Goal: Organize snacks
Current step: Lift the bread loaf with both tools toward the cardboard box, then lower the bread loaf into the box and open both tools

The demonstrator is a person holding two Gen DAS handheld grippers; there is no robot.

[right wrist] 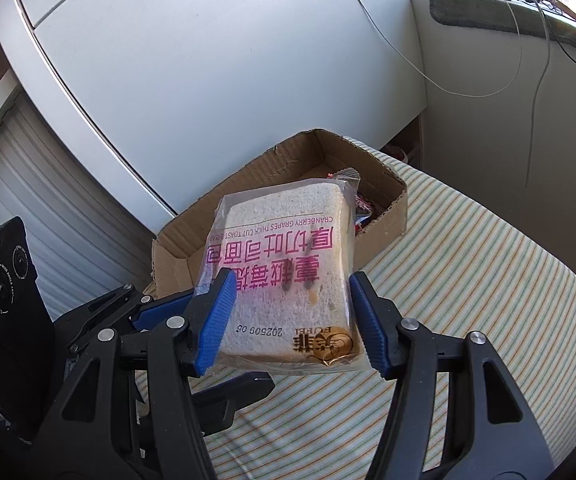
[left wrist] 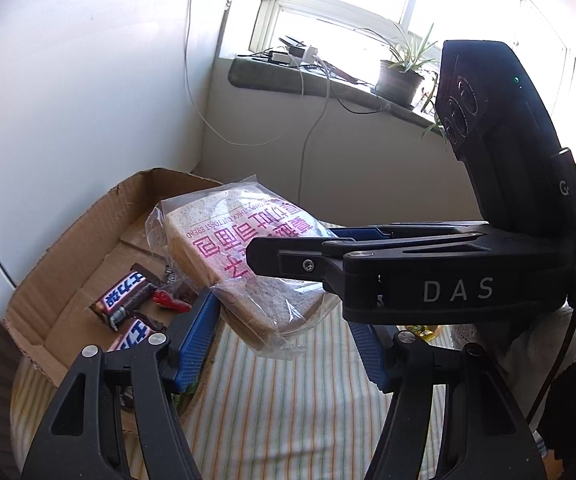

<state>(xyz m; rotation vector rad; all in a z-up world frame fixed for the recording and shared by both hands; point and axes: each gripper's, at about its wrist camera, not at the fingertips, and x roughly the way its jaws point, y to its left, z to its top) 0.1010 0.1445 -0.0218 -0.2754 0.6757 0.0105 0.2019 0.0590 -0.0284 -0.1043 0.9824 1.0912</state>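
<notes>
The right claw (right wrist: 288,320) pinches the bread packet (right wrist: 288,264); its long axis points ahead at the cardboard box (right wrist: 176,248). The left claw (left wrist: 284,344), spread and empty, sits beneath the packet; the box lies ahead-left.

Bright daylight through a white-framed window (left wrist: 368,4), blown out. Dark stone sill (left wrist: 328,84) below carries a potted plant (left wrist: 402,76), chargers and a tangle of adapters (left wrist: 300,54). White cables (left wrist: 316,120) hang down the pale wall (left wrist: 348,168) under the sill. Large white cabinet panel (right wrist: 208,60) with curved seams on the left, ribbed white surface (right wrist: 48,216) beside it. Striped cloth (right wrist: 468,280), green and orange lines on cream, covers the surface in front.
</notes>
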